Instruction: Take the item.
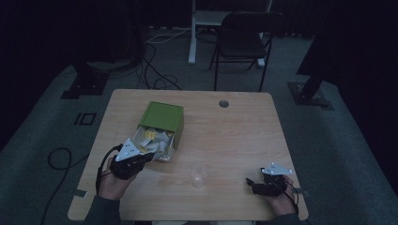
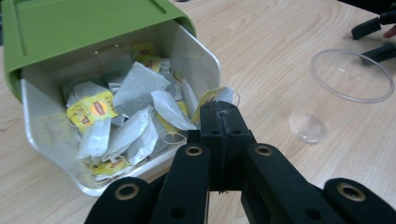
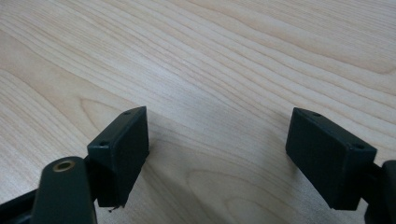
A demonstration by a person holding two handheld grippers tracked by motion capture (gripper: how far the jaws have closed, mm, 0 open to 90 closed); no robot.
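A green box (image 1: 162, 117) lies on its side on the wooden table (image 1: 234, 126), its white inside facing me and holding several tea bags (image 1: 152, 138). In the left gripper view the green box (image 2: 84, 28) and its tea bags (image 2: 135, 88) are close ahead. My left gripper (image 2: 219, 112) is shut at the box's front rim, and a yellow tea bag tag (image 2: 211, 96) with a string loop stands up from its tips. In the high view the left gripper (image 1: 148, 157) sits at the box mouth. My right gripper (image 3: 217, 149) is open over bare wood, near the table's front right (image 1: 250, 183).
A clear plastic cup (image 1: 198, 175) stands upright between the two grippers, with its rim (image 2: 350, 74) to the right of the box. A round cable hole (image 1: 224, 103) is at the table's far edge. A folding chair (image 1: 244, 40) stands behind the table.
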